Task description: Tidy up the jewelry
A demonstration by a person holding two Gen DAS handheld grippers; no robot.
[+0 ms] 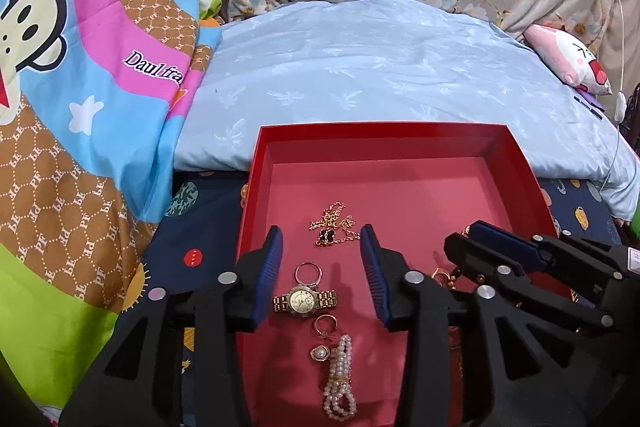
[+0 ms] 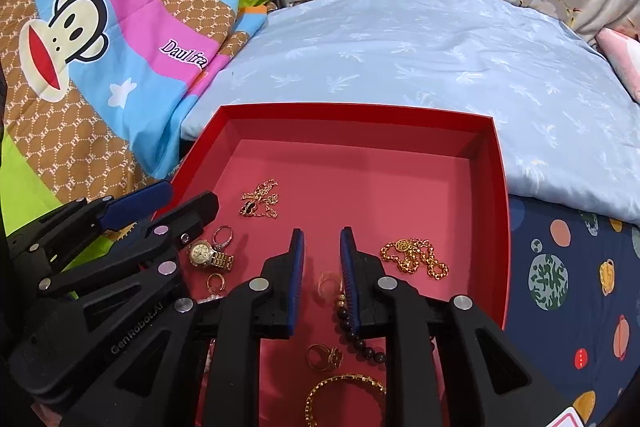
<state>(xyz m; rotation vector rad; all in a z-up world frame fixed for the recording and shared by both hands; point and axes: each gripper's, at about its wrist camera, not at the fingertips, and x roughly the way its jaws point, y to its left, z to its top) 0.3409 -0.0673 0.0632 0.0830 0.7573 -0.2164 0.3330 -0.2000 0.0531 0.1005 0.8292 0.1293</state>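
Setting: a red tray (image 1: 516,163) rests on a bed, in the lower middle of both views, with jewelry scattered on its pink floor.
My left gripper (image 1: 322,279): its jaws stand partly open and hold nothing; the pads touch no piece.
Between the left jaws: a gold watch (image 1: 305,299) lies in the lower centre of the left view, its band running left to right across the gap, with a silver ring (image 1: 308,273) just above it.
Beyond the left jaws: a gold chain with a black clover (image 1: 333,227), higher in the frame.
Below the watch: a small ring, a pearl stud and a pearl bracelet (image 1: 340,379).
My right gripper (image 2: 322,269): the gap is narrow, with nothing gripped.
Near the right jaws: a dark bead string (image 2: 356,335) touches the right pad, and a thick gold chain (image 2: 416,257) lies just to its right.
Nearer hand: the left one, for the watch.
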